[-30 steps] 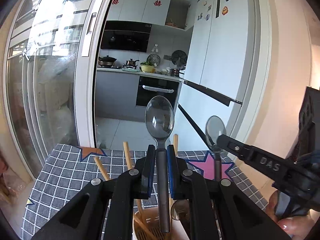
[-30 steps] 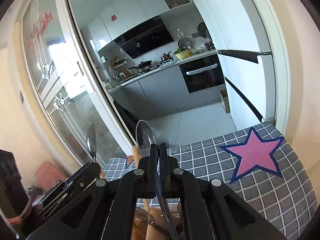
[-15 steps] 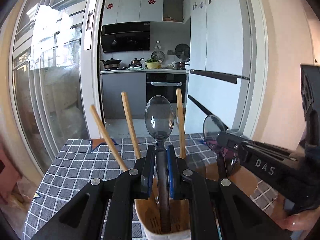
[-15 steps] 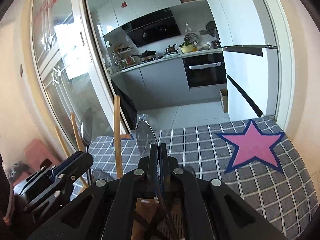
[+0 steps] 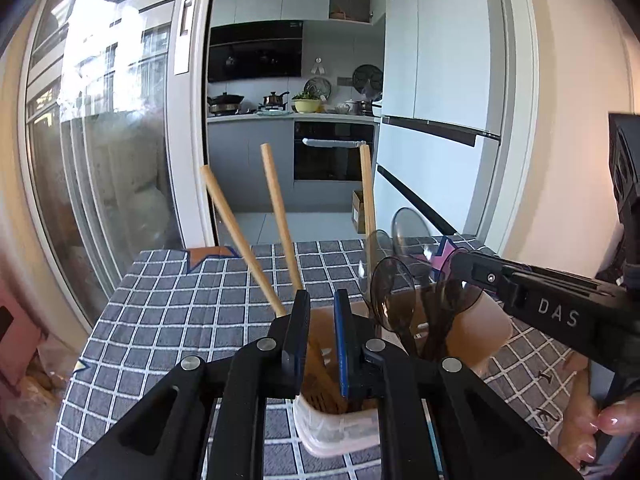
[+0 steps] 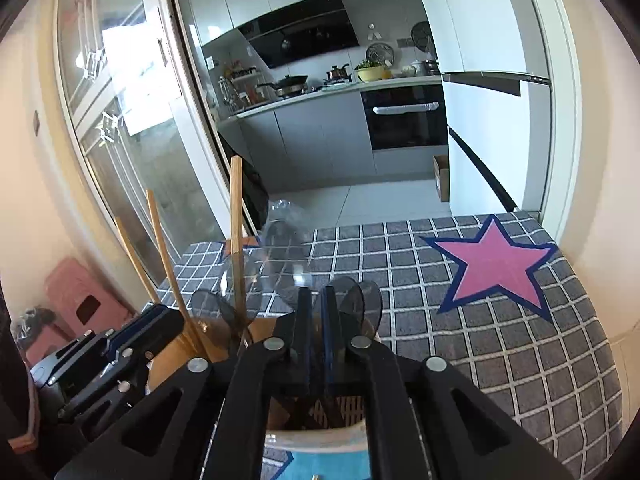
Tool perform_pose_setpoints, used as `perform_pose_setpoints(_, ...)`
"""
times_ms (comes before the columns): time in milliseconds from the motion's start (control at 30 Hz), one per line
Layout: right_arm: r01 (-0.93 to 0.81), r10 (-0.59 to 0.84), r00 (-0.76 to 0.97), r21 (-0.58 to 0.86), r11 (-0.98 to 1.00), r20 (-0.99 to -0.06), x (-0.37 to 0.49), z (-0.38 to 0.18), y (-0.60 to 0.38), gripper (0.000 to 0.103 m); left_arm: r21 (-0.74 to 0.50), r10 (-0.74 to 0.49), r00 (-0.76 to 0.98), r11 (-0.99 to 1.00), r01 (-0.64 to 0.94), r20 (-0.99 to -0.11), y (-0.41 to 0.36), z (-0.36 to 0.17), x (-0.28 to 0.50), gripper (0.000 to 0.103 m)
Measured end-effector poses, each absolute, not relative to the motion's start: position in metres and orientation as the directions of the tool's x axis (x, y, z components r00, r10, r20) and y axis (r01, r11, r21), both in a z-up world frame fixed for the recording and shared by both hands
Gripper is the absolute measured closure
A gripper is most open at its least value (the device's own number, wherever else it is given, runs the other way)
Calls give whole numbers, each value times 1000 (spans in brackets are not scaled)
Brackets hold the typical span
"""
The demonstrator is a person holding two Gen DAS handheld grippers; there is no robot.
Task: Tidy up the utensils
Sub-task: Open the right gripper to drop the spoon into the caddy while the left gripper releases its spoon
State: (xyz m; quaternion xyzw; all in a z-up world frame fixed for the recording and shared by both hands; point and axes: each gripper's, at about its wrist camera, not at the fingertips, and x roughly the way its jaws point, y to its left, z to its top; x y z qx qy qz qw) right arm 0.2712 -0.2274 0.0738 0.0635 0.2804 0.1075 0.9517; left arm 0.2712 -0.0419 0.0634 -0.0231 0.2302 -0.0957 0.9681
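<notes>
A pale plastic utensil holder (image 5: pixel 336 428) stands on the checked tablecloth (image 5: pixel 168 312), just below both grippers. Three wooden chopsticks (image 5: pixel 276 216) and several dark spoons (image 5: pixel 390 292) stand in it. My left gripper (image 5: pixel 322 320) hangs over the holder's mouth with a narrow gap and nothing between its pads. My right gripper (image 6: pixel 314 316) is over the same holder (image 6: pixel 320 440) and its jaws are opening. Two spoon bowls (image 6: pixel 360 304) lean just right of its fingertips, free of the pads. From the left wrist, the right gripper (image 5: pixel 456 260) shows at the holder's right side.
The grey checked cloth carries a pink star (image 6: pixel 496 268) at the far right. A person's hand (image 5: pixel 592 420) holds the right gripper. My left gripper (image 6: pixel 168 316) sits close on the left in the right wrist view. Beyond the table's far edge are a glass sliding door and a kitchen.
Both grippers have sunk onto the holder. The spoon that stood between the left pads is gone from them and stands in the holder. The right jaws have parted and its spoon has dropped in.
</notes>
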Motion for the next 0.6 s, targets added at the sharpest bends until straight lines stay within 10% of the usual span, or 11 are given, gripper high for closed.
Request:
perform_pose_setpoints(67, -161, 238, 819, 189, 969, -522, 266, 76, -229, 67, -99, -198, 865, 980, 171, -461, -39, 63, 269, 59)
perform_pose_setpoints(600, -36, 223, 725, 288, 957, -652, 187, 62, -254, 47, -116, -212, 693, 976, 182, -689, -22, 28, 214, 59)
